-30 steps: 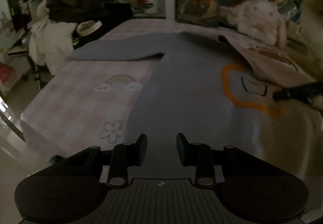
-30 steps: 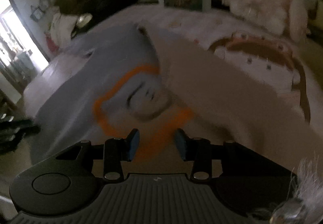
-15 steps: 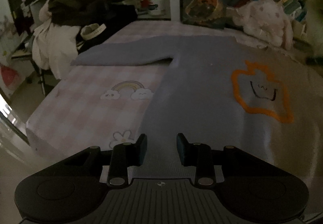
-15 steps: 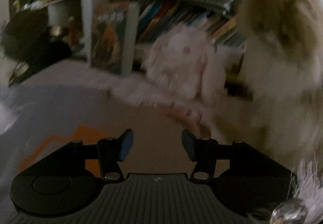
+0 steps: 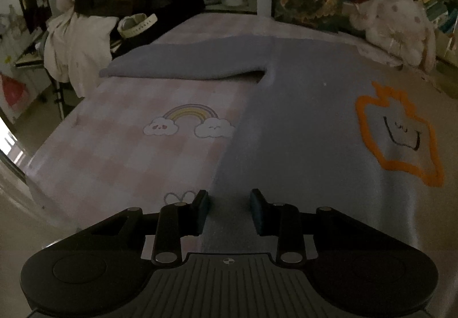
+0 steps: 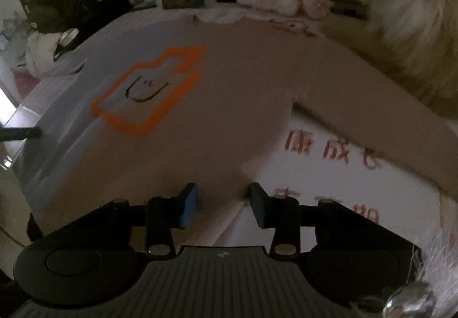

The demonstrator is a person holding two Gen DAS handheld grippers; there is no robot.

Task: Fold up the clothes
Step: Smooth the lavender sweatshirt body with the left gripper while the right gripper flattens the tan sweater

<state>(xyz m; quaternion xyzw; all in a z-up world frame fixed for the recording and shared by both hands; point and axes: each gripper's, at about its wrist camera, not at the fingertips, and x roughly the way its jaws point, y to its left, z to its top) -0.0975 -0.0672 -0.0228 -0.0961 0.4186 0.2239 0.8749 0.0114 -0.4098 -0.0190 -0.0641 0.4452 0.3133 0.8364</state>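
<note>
Sweatshirt (image 5: 300, 123) is lying flat at 12 o'clock; my left gripper (image 5: 229, 204) and right gripper (image 6: 223, 200) are closing, both empty, jaws apart.

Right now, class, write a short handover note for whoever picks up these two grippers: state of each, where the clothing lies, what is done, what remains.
Left gripper: jaws have just been closing, pads apart, nothing pinched; it hovers over the bottom hem of the grey sweatshirt.
Right gripper: jaws have just been closing, also empty, over the hem's other corner.
The sweatshirt lies face up on the checked bed sheet, orange print showing, one sleeve stretched out sideways.
Done: garment spread flat.
Left: no fold is made yet; sleeves and body all still need folding.
</note>
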